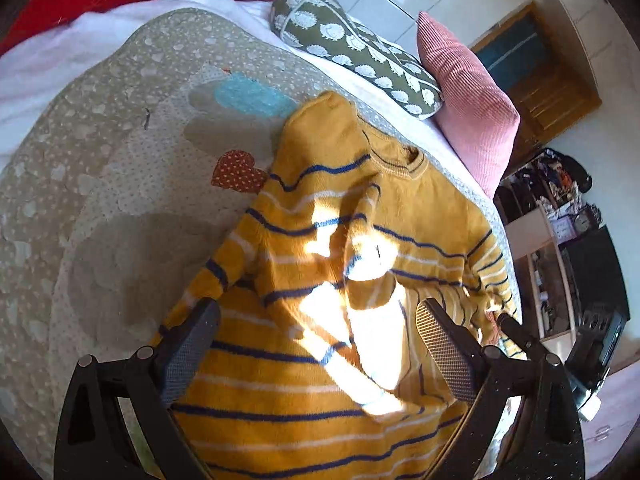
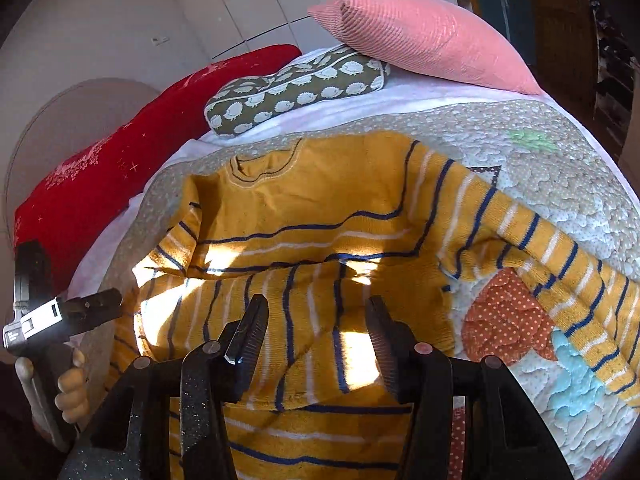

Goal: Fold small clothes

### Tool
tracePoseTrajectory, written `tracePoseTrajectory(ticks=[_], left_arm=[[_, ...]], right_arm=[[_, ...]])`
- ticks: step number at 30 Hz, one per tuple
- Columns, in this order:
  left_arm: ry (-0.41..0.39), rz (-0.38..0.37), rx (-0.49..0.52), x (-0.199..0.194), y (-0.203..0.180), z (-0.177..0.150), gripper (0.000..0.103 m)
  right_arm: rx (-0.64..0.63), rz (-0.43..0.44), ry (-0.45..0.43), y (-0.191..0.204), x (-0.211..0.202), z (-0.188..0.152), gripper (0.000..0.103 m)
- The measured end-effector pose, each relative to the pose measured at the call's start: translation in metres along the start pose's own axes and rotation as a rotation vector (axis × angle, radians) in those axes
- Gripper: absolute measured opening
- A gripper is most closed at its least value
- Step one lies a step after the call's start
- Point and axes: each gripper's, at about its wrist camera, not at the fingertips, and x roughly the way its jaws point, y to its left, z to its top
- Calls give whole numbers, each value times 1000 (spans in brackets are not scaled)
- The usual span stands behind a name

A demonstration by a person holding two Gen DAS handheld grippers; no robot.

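Note:
A small mustard sweater (image 1: pixel 320 208) with navy and white stripes lies flat on a patchwork quilt (image 1: pixel 120 160), collar away from me. One sleeve (image 2: pixel 304 300) is folded across its front. The other sleeve (image 2: pixel 580 300) stretches out to the right over the quilt (image 2: pixel 560 184). My left gripper (image 1: pixel 316 320) hovers over the lower part of the sweater, jaws wide apart and nothing between them. My right gripper (image 2: pixel 317 308) stands open above the folded sleeve on the sweater (image 2: pixel 320 200), its pads clear of the cloth. A hand (image 2: pixel 72 384) grips the left tool at the left edge.
At the head of the bed lie a green hedgehog-print pillow (image 1: pixel 360 52), a pink ribbed pillow (image 1: pixel 468 100) and a red cushion (image 2: pixel 100 168). The bed's edge runs close along the sweater's right side (image 1: pixel 508 240), with shelves (image 1: pixel 560 248) beyond it.

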Motion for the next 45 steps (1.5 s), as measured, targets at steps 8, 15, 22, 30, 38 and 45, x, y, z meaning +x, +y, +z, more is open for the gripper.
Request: tracePoseTrajectory(ticks=[8, 15, 22, 30, 38, 45], left_arm=[[20, -39, -138, 12, 38, 12, 5], [-51, -53, -128, -7, 55, 10, 4], [-40, -179, -165, 5, 58, 13, 40], [-160, -21, -238, -35, 77, 18, 1], [-257, 111, -228, -70, 82, 18, 1], [-298, 117, -130, -92, 47, 8, 30]], right_arm=[[-29, 172, 163, 79, 93, 55, 56], [-63, 26, 266, 119, 171, 83, 56], [-200, -31, 296, 165, 177, 97, 7], [-262, 76, 188, 241, 179, 135, 7], [-226, 13, 174, 225, 172, 139, 46], [-67, -201, 107, 59, 59, 108, 55]])
